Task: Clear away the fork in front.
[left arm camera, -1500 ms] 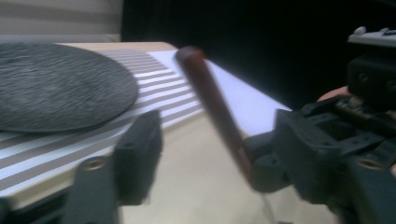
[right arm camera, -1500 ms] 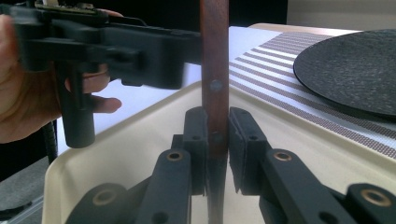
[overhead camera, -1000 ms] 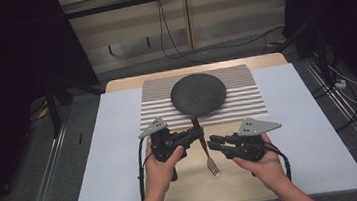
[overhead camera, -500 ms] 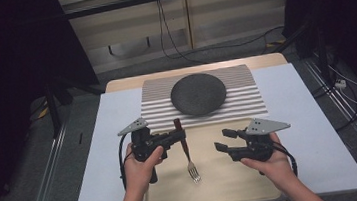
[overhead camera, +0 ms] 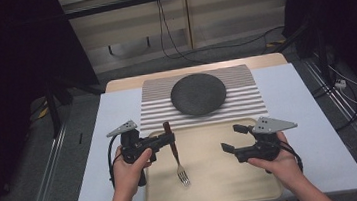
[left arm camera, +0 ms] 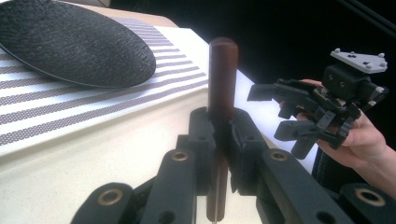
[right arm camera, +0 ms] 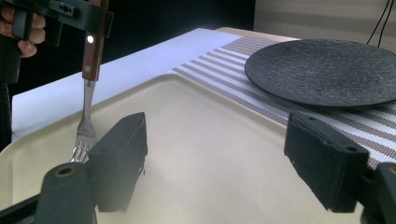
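A cream tray (overhead camera: 235,185) is set on a white-covered table (overhead camera: 315,131) in a dark room. The fork (overhead camera: 174,153) is pinched by the left gripper (overhead camera: 169,140), handle up, tines seemingly just above the tray. The right gripper (overhead camera: 235,139) is spread empty, its jaws having just been opening.

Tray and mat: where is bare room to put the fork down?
The tray is bare between the fork in the left claw and the open right claw. The white sheet left of the striped mat is bare too. The dark plate crowds the mat's middle.
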